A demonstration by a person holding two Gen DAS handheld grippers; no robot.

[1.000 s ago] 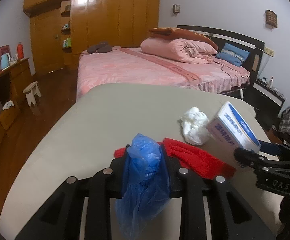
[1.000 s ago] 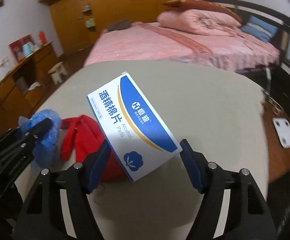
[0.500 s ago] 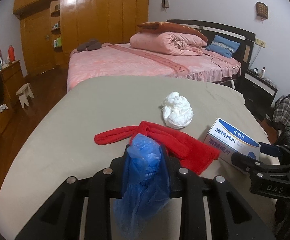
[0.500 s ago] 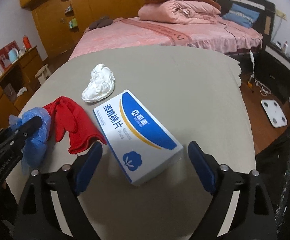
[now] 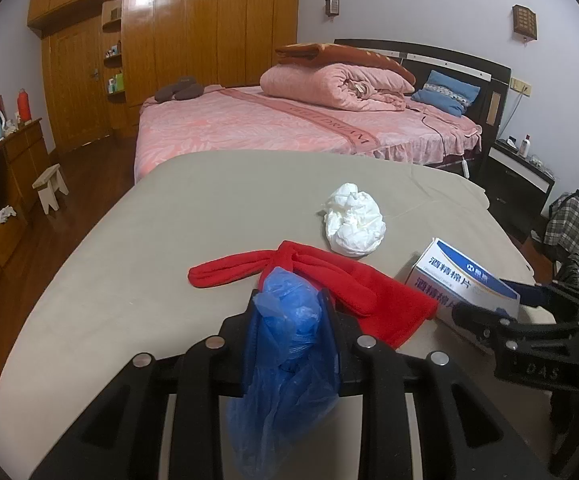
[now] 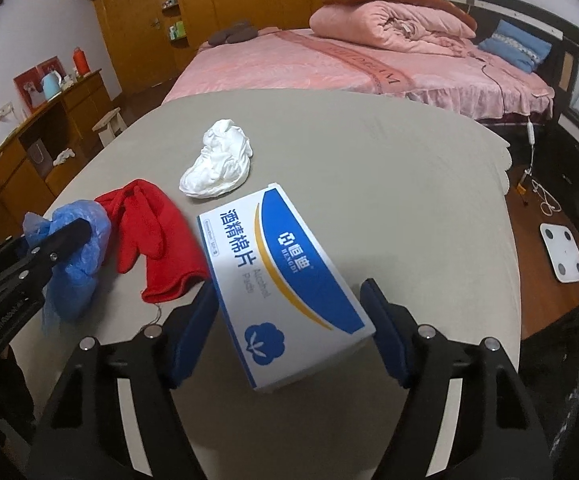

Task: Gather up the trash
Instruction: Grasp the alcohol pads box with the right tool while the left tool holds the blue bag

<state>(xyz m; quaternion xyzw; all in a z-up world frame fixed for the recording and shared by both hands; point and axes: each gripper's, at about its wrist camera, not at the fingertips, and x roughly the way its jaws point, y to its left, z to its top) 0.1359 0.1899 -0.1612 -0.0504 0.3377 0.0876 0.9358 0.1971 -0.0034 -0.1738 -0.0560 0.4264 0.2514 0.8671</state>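
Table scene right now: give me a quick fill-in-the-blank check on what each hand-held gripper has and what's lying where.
1. The left hand-held gripper is shut on a crumpled ____ plastic bag.
2. The box lying between the right hand-held gripper's fingers is labelled "Alcohol ____".
3. Between the plastic bag and the box lies a ____ cloth.
4. The crumpled tissue on the table is ____ in colour.

Missing words: blue; Pads; red; white

White-and-blue box (image 6: pixel 285 288) lay flat on the table (image 6: pixel 389 184); crumpled white tissue (image 6: pixel 217 164) sat just behind it.
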